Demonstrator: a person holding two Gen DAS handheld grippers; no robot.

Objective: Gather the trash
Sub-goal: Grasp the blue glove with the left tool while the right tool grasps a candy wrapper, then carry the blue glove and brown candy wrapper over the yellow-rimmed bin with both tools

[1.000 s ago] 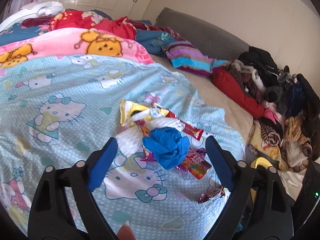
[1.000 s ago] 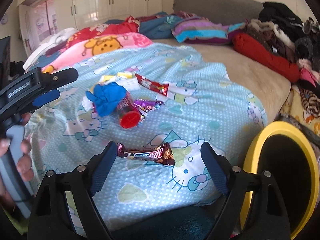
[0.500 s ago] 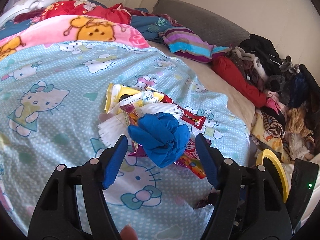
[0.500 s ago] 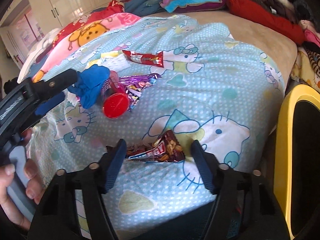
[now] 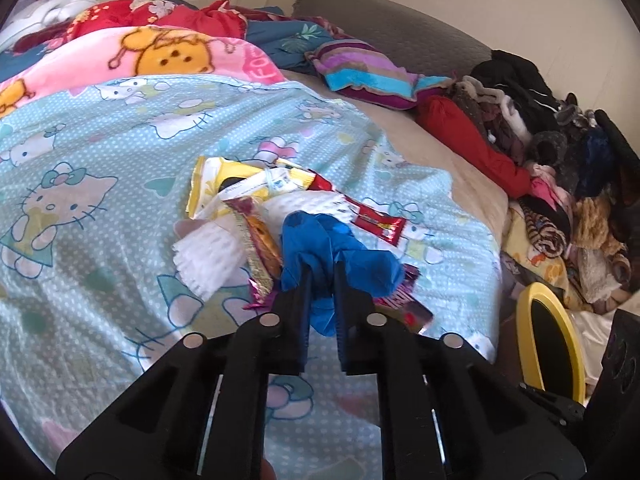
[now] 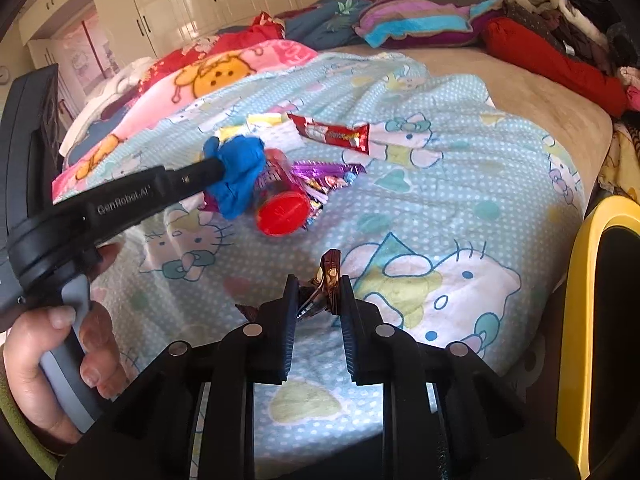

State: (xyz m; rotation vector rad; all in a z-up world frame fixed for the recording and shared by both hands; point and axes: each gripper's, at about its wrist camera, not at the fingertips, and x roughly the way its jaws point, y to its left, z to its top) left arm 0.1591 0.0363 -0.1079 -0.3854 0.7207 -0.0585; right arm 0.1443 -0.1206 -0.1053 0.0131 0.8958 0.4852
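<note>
On the bed (image 5: 132, 152), my left claw (image 5: 321, 276) clamped on the glove (image 5: 340, 256), right claw (image 6: 319, 286) closing, pinching the wrapper (image 6: 326, 280).

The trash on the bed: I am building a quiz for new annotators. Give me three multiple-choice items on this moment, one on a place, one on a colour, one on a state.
1. Where is the yellow-rimmed bin?
A. on the bed
B. beside the bed's edge
C. on the pillows

2. What colour is the crumpled glove in the left gripper?
A. blue
B. green
C. white

3. How is the brown snack wrapper?
A. lying flat and untouched
B. inside the bin
C. pinched in the right gripper

Key: 1 B, its rim shows past the blanket's edge; 2 A, blue material bunches between the fingers; 3 C, it stands crumpled between the closing jaws.
</note>
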